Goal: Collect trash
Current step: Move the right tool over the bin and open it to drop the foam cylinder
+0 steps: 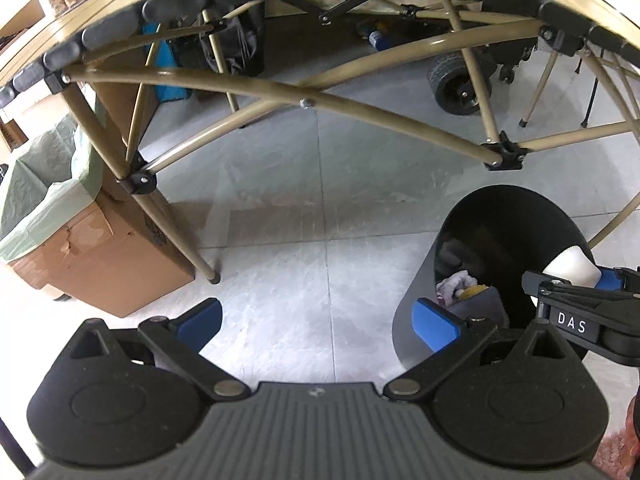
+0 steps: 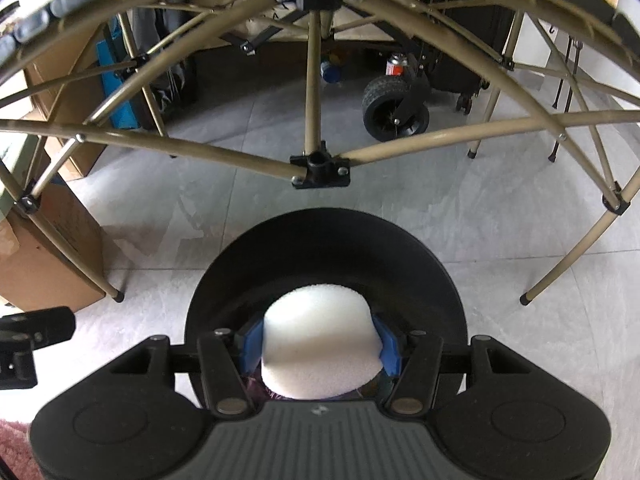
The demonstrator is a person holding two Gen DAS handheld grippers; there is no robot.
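Observation:
My right gripper (image 2: 322,344) is shut on a white foam piece (image 2: 320,340) and holds it right over the open mouth of a black round trash bin (image 2: 324,248). In the left wrist view the bin (image 1: 504,232) stands at the right, with crumpled trash (image 1: 456,284) inside, and the right gripper (image 1: 580,280) with the foam piece (image 1: 572,266) hangs over its right rim. My left gripper (image 1: 316,320) is open and empty, above the tiled floor just left of the bin.
A folding table's tan metal frame (image 1: 304,102) and legs (image 1: 208,270) stand just beyond the bin. A cardboard box with a green liner (image 1: 92,248) sits at the left. A wheeled cart (image 2: 394,114) and bags stand behind the table.

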